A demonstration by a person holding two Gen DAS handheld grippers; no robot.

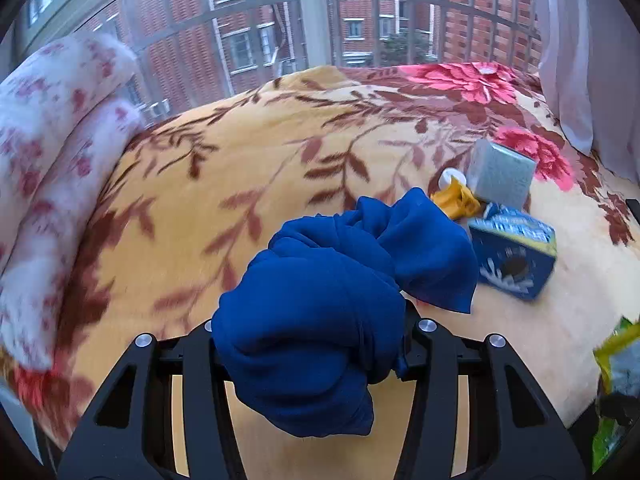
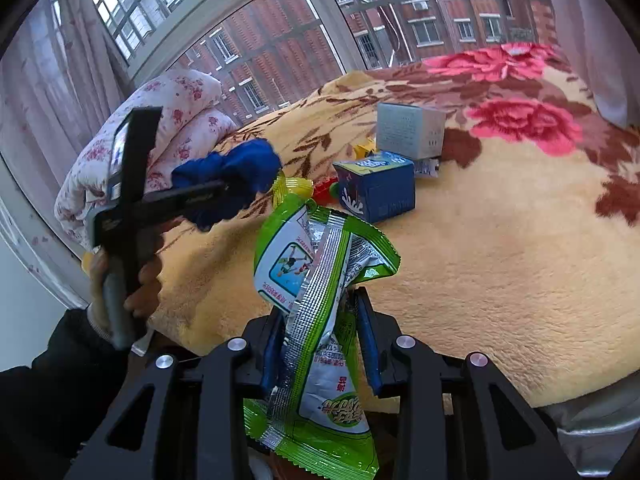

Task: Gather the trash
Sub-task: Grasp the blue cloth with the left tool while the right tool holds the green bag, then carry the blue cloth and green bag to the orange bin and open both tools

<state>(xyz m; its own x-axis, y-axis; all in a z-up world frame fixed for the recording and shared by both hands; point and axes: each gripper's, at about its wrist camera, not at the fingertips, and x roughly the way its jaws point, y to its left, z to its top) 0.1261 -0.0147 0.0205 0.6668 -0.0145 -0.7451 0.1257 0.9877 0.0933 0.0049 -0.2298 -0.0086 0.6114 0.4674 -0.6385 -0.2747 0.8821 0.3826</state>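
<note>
The left claw (image 1: pixel 308 344) is gripping a bunched blue cloth (image 1: pixel 320 320), which is hiding its fingertips completely. The right claw (image 2: pixel 316 344) is clamping a crumpled green wrapper (image 2: pixel 316 280) above the bed (image 2: pixel 500 260); the wrapper's lower end is running out of frame. On the blanket, 2 boxes are sitting close together: a blue carton (image 2: pixel 376 188), blurred in the left view, and a grey box (image 2: pixel 408 130). A yellow pouch (image 1: pixel 456 198) is lying partly hidden behind the cloth.
</note>
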